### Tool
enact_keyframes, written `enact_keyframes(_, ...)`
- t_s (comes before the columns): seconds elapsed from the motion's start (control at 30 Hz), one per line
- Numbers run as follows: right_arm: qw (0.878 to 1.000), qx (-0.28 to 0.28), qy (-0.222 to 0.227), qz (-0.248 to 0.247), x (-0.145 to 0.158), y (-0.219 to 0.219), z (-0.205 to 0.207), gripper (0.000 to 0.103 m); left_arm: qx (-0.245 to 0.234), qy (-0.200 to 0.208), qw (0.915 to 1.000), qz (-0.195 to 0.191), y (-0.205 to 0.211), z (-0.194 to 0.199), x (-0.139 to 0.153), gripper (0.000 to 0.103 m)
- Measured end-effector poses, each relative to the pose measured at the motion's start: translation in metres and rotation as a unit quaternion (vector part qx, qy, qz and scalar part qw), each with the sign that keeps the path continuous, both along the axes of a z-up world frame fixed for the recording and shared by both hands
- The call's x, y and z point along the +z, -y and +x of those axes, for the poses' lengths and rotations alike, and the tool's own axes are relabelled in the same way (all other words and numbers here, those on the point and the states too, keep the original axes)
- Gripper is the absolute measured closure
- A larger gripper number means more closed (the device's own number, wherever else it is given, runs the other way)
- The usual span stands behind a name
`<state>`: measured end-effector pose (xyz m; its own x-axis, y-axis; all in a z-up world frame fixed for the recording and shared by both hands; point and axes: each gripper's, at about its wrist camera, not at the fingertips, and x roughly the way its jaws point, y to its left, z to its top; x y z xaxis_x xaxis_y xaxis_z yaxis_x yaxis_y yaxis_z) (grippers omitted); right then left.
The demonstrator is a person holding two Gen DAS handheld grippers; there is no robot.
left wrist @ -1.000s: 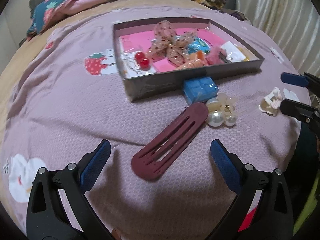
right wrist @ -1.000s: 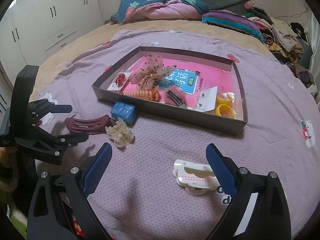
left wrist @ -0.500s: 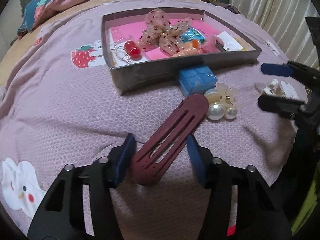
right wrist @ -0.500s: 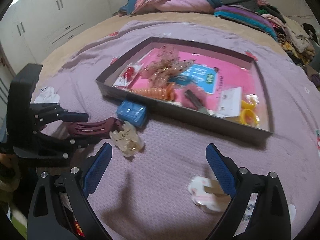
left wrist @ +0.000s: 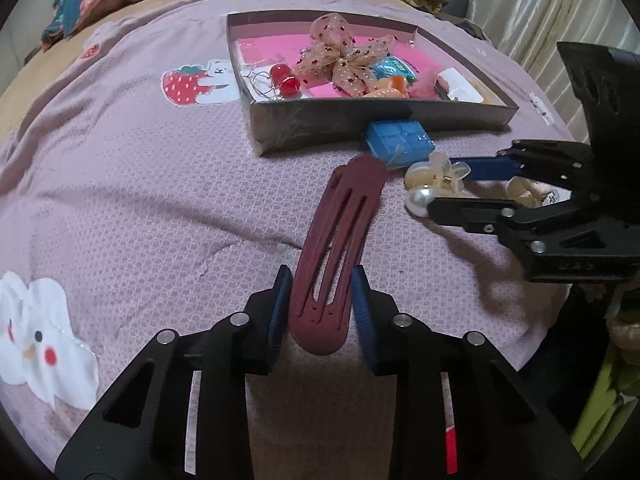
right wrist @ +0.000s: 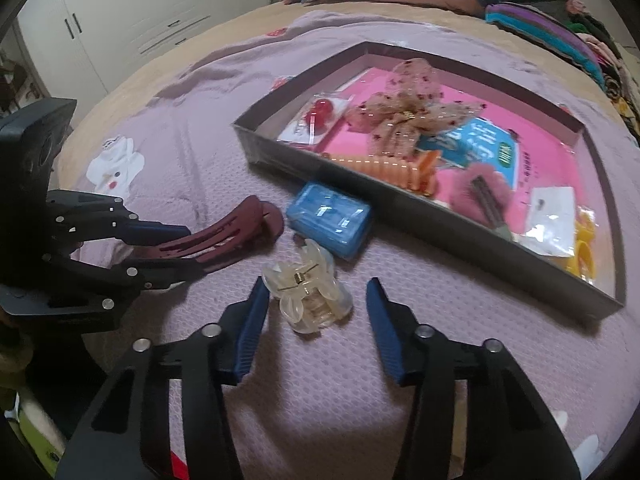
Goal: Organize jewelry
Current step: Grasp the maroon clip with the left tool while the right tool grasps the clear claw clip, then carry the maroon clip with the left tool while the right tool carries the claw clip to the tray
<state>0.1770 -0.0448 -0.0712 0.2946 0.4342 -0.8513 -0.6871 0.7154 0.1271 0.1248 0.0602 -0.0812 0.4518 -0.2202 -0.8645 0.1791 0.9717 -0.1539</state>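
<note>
Left gripper (left wrist: 320,296) pinching long slotted maroon clip (left wrist: 336,252), right gripper (right wrist: 316,320) spread wide around translucent flower claw (right wrist: 308,300), both near cardboard tray (right wrist: 400,208)

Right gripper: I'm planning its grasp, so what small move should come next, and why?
Probably close the right gripper on the translucent cream flower-shaped claw clip. Its jaws stand open on either side of the clip, which lies on the purple bedspread outside the shallow grey cardboard tray.
</note>
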Motion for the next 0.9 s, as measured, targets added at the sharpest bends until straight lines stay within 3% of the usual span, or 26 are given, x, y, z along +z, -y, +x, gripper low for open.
enact_keyframes(0.3,1.000,-0.018,0.017,-0.002,0.006,0.015,-0.011,0.066,-0.007,0.000,0.9999,0.008,0.014,0.013,-0.002,0.079)
enact_keyframes(0.5,0.998,-0.049,0.029,0.012,0.022,0.042,-0.019,0.070,0.005,0.006,0.9999,0.009,0.020,0.014,0.005,0.084)
enact_keyframes(0.7,0.995,-0.075,0.051,0.041,0.048,0.069,-0.025,0.070,0.002,0.031,0.9995,0.000,0.025,0.002,0.029,0.085)
enact_keyframes(0.77,0.994,-0.082,0.061,0.049,0.058,0.077,-0.025,0.070,0.004,0.045,0.9990,-0.003,0.026,-0.001,0.042,0.099)
enact_keyframes(0.9,0.990,-0.099,0.076,0.060,0.074,0.091,-0.019,0.070,0.004,0.061,0.9980,-0.013,0.025,0.000,0.062,0.099)
